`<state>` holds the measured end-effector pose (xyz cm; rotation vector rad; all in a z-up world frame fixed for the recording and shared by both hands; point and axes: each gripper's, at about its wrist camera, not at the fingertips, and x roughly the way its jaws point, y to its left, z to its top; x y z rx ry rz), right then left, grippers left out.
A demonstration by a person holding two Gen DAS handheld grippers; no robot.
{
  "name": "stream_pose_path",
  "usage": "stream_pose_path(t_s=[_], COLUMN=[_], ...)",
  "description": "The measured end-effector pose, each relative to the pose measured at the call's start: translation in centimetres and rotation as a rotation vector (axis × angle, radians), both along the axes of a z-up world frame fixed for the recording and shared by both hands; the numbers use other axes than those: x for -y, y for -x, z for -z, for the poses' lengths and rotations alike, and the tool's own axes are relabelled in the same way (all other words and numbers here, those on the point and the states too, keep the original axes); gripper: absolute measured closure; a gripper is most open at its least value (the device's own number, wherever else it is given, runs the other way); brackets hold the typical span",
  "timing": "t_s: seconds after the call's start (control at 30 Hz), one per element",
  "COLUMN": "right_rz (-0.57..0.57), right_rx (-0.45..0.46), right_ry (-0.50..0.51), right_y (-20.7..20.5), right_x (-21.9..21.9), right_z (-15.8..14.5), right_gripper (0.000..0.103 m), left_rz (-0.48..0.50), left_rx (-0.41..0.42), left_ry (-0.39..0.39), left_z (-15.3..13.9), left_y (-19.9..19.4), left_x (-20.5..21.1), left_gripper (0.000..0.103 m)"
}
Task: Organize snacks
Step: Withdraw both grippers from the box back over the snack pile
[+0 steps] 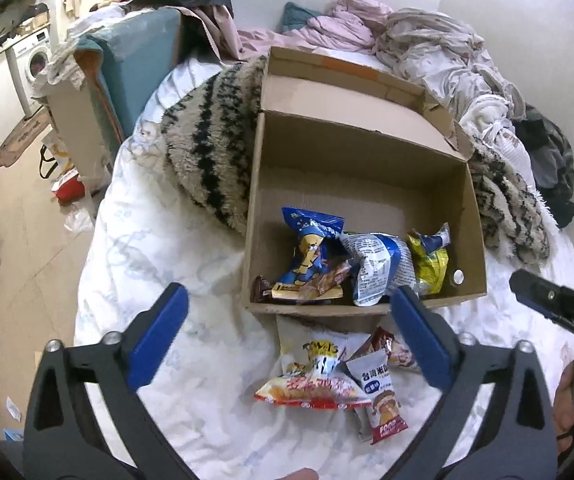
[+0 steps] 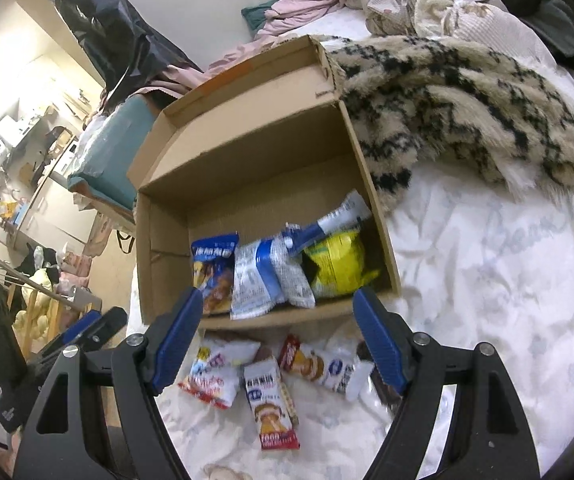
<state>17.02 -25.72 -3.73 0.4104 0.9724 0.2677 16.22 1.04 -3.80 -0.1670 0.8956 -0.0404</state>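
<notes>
Above the bed's white quilt point(image 1: 159, 240), the left hand-held gripper point(image 1: 287, 334) and the right hand-held gripper point(image 2: 277, 338) are both hovering with jaws spread wide and nothing between them, each looking down on the loose snack packets point(image 1: 327, 380) lying just in front of the cardboard box point(image 1: 475, 216). Several packets are already sitting against the box's near wall. Gripping now is risking a pinch of quilt, or two overlapping packets coming up together and one dropping short.
</notes>
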Motion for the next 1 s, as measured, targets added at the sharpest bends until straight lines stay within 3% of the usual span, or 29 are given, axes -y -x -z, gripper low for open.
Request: stream_pose_path(t_s=[0.37,0.53,0.7,1.0], right_rz=[0.029,0.047,0.104,0.18], right_rx=[-0.043,-0.094,-0.14,-0.201], right_ry=[0.005,0.087,0.055,-0.021], right_y=[4.6,5.8,6.2,5.9], right_x=[0.9,1.9,4.3,6.4], right_z=[0.6,1.4,2.2,3.3], right_gripper=[0.022,0.022,0.023,0.022], left_rz=[-0.012,-0.001,0.005,0.091], left_rx=[-0.062,-0.097,-0.227,-0.328], left_ry=[-0.025,-0.038,0.034,0.082], left_z=[1.2,2.4,5.2,9.3], left_y=[3.3,4.2,4.2,4.3], left_x=[0.1,0.8,1.9,9.1], left_gripper=[0.001,0.001,0.002,0.031])
